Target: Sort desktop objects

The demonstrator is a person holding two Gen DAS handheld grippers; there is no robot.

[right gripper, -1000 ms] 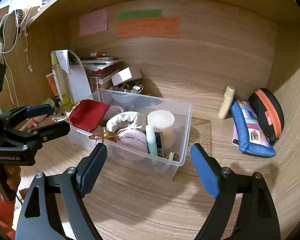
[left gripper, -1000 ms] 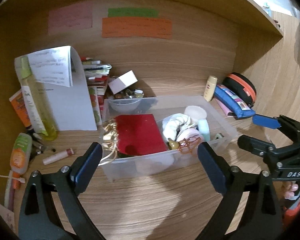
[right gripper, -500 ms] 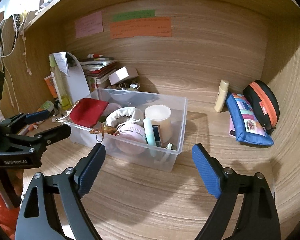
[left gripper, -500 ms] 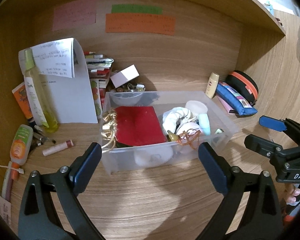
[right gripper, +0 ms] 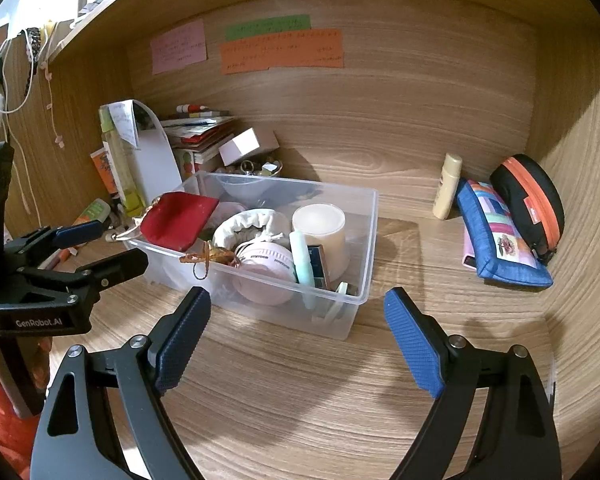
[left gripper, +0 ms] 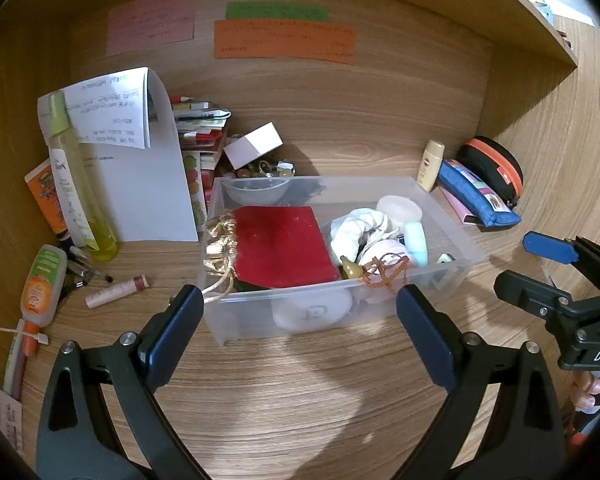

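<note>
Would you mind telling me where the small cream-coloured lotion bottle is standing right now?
The small cream-coloured lotion bottle stands upright against the wooden back wall, right of the clear plastic bin and just left of the blue patchwork pouch.

Left tool (left gripper: 298, 322) spread wide, empty; right tool (right gripper: 298, 322) likewise, both level, side by side.

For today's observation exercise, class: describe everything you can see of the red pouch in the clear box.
The red pouch is flat, of velvet-like fabric, with a gathered gold neck and pale drawstring cords hanging over the box's left wall. It lies slanted on top of other contents in the left half of the clear plastic box, its neck at the rim. No claw touches it.
</note>
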